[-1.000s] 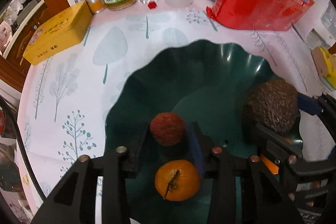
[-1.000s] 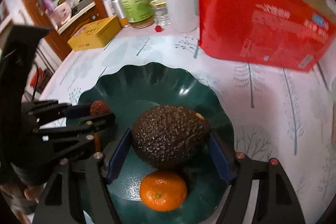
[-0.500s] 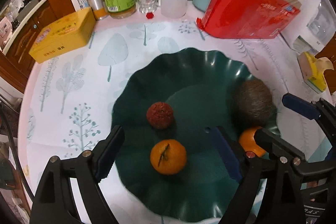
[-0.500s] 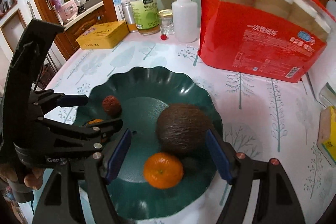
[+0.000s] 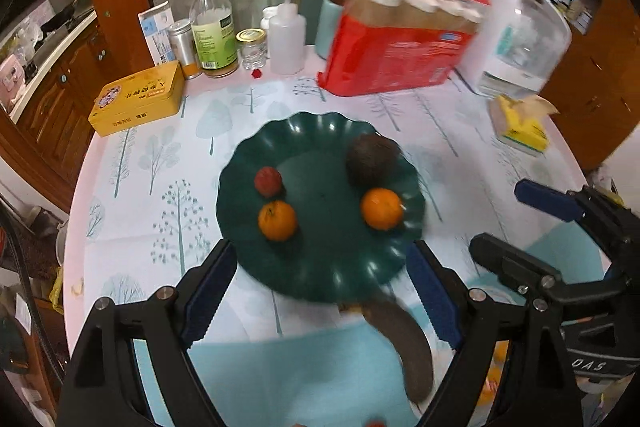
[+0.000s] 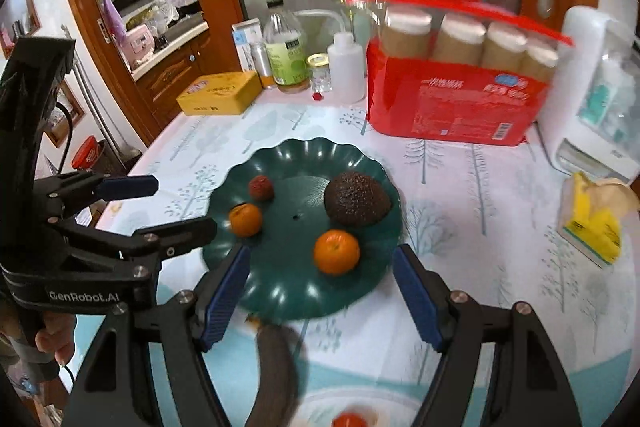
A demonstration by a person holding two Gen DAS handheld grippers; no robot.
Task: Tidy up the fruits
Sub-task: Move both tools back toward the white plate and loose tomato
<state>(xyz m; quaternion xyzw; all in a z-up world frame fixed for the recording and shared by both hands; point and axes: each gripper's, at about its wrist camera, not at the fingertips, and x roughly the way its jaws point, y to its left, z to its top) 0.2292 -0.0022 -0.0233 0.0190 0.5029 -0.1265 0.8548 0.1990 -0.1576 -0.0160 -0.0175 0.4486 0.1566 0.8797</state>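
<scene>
A dark curved thing (image 5: 404, 343) below my green plate (image 5: 320, 279) is too smeared to name; a small red object (image 6: 349, 419) is cut by the bottom edge; the red package (image 6: 452, 107) print is too blurred to read.

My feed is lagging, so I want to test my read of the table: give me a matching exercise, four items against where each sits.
Items:
1. avocado
2. small red fruit
3. yellow tin
4. red package

Places:
A. on the tablecloth, far right, behind the green plate
B. on the plate, right side
C. on the tablecloth, far left corner
D. on the plate, left side, behind an orange

Pairs: 1-B, 2-D, 3-C, 4-A
</scene>
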